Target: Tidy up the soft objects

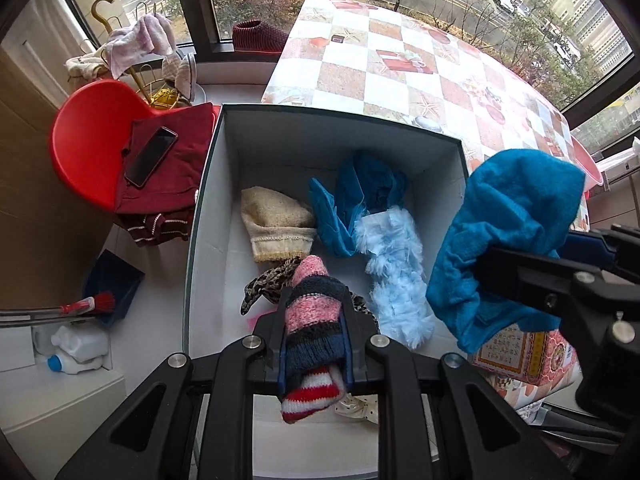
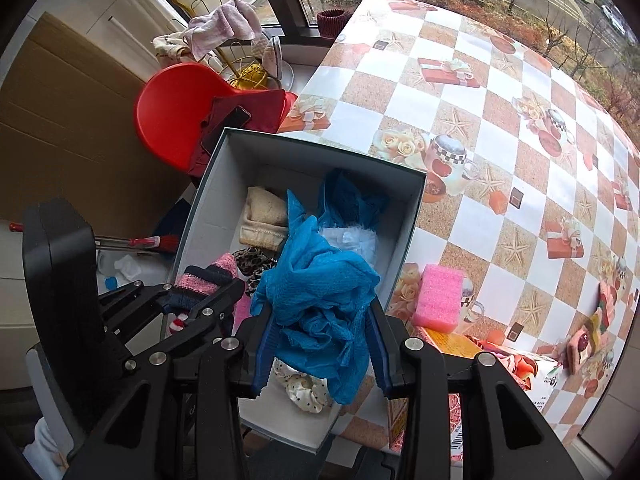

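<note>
— Left tongs [image 1: 314, 334] up close: what's in them?
— Pinching a striped knit sock [image 1: 312, 320] above the open box [image 1: 208, 184]; a beige hat [image 1: 276, 220] lies inside.
— And the right view?
— Right tongs [image 2: 320, 344] clamp a blue cloth [image 2: 320, 300] over the box [image 2: 404, 240]. Beside it, on the worktop [image 2: 500, 80], probably a pink sponge [image 2: 438, 296].

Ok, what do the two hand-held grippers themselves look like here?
Both look alike: the left hand-held gripper and right hand-held gripper have matte black angular linkage arms with silver round bolt heads and blue-lined fingers. No cables, markings or sleeves show.
</note>
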{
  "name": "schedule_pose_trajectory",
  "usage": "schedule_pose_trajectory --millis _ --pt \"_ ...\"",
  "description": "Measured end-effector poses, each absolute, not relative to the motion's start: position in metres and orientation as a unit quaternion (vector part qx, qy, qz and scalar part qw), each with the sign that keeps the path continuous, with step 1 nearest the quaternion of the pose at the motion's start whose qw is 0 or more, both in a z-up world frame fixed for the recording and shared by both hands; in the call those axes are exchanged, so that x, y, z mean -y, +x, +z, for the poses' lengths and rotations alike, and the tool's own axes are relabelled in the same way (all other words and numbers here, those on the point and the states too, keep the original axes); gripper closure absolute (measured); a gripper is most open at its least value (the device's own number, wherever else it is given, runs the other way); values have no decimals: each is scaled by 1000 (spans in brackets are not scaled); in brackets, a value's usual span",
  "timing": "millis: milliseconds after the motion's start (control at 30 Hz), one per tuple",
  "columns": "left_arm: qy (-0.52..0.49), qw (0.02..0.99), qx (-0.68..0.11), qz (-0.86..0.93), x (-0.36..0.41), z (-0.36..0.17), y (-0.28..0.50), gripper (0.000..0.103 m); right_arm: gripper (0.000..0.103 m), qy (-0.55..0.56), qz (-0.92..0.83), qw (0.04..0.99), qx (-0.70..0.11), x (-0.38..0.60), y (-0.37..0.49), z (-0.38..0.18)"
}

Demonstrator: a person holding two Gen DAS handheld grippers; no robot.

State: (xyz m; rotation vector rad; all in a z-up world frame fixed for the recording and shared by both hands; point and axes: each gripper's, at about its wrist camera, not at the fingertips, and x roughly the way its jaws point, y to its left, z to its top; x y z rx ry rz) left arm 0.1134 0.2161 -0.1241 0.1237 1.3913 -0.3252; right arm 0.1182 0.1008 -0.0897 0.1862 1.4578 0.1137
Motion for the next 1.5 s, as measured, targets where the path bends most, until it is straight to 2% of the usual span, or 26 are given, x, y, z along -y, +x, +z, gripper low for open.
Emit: schedule_pose_trajectory --millis 633,733,800,867,933,1000,1033,1067,1100,1167,1300,1333,1367,1500 --pt "67 746 -648 -139 -209 -141 127 81 62 97 44 721 -685 -100 138 -116" --pt "67 747 -646 -141 -208 -141 126 62 62 96 47 721 -685 -101 139 -116" --pt "67 749 -644 -141 -208 -139 125 38 59 93 50 721 -685 -102 139 -116" --pt "71 749 -643 -142 -206 -139 124 25 59 92 48 721 -685 -102 139 -116" --pt "78 745 -648 -139 -205 -141 123 23 58 91 45 722 -684 -100 139 -115" --pt "69 744 -650 -137 -206 -142 124 19 42 92 43 722 -684 -99 138 -115" --pt "63 744 -651 -134 -208 -142 124 18 37 88 37 722 -685 -97 138 -115" --pt "59 745 -651 -131 -210 -141 125 13 25 86 33 723 -685 -95 137 -115" --pt "56 746 -651 -129 -211 -141 125 6 19 87 32 724 -684 -94 137 -114" --pt "56 748 -648 -130 -212 -139 125 0 15 88 29 726 -682 -91 135 -112" --pt "54 749 -648 -128 -210 -136 122 0 14 83 23 734 -673 -88 134 -105" --pt "50 750 -647 -127 -211 -134 122 0 11 81 22 736 -672 -88 133 -104" --pt "44 751 -647 -125 -212 -133 122 0 1 76 20 736 -673 -88 133 -103" --pt "46 751 -648 -122 -212 -130 121 0 1 89 16 735 -672 -81 129 -101"
